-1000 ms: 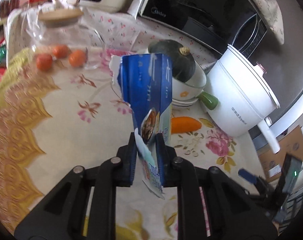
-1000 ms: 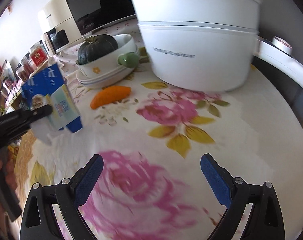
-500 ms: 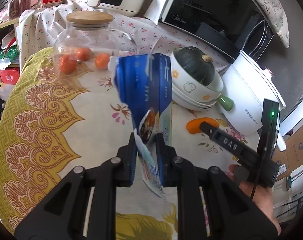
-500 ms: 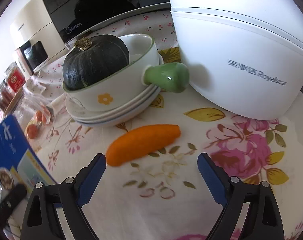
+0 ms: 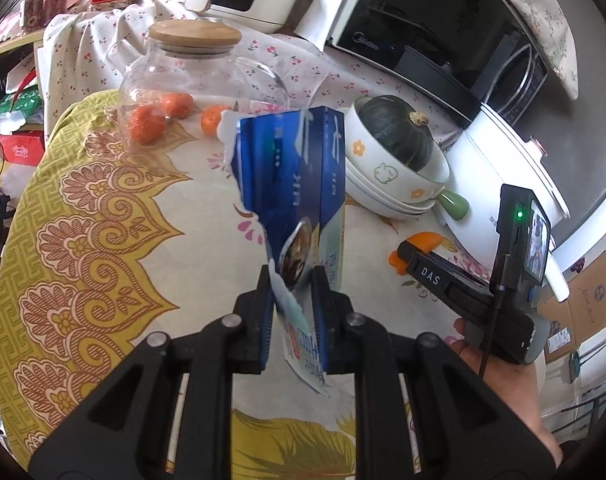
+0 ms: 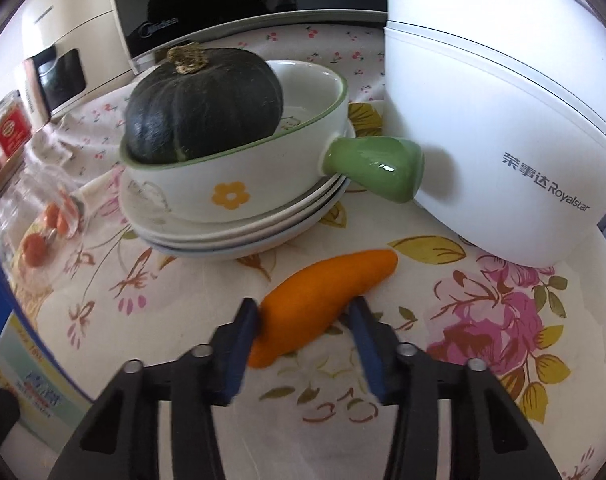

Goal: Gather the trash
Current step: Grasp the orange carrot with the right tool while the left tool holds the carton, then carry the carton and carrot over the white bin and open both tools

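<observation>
My right gripper (image 6: 303,320) has swung in from the open cloth; its jaws are closing around the orange peel (image 6: 323,304) lying just before the plates (image 6: 239,236). My left gripper (image 5: 291,304) grips the torn blue carton (image 5: 299,184), lifted for disposal.

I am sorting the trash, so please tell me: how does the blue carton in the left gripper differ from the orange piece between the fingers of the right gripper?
The blue carton is a torn, flat-sided box; the orange piece is smooth, rounded and tapered. The carton stands upright, clamped in the left gripper; the orange piece lies on the tablecloth, with the right gripper closing around it. Both are between blue-padded jaws.
</observation>
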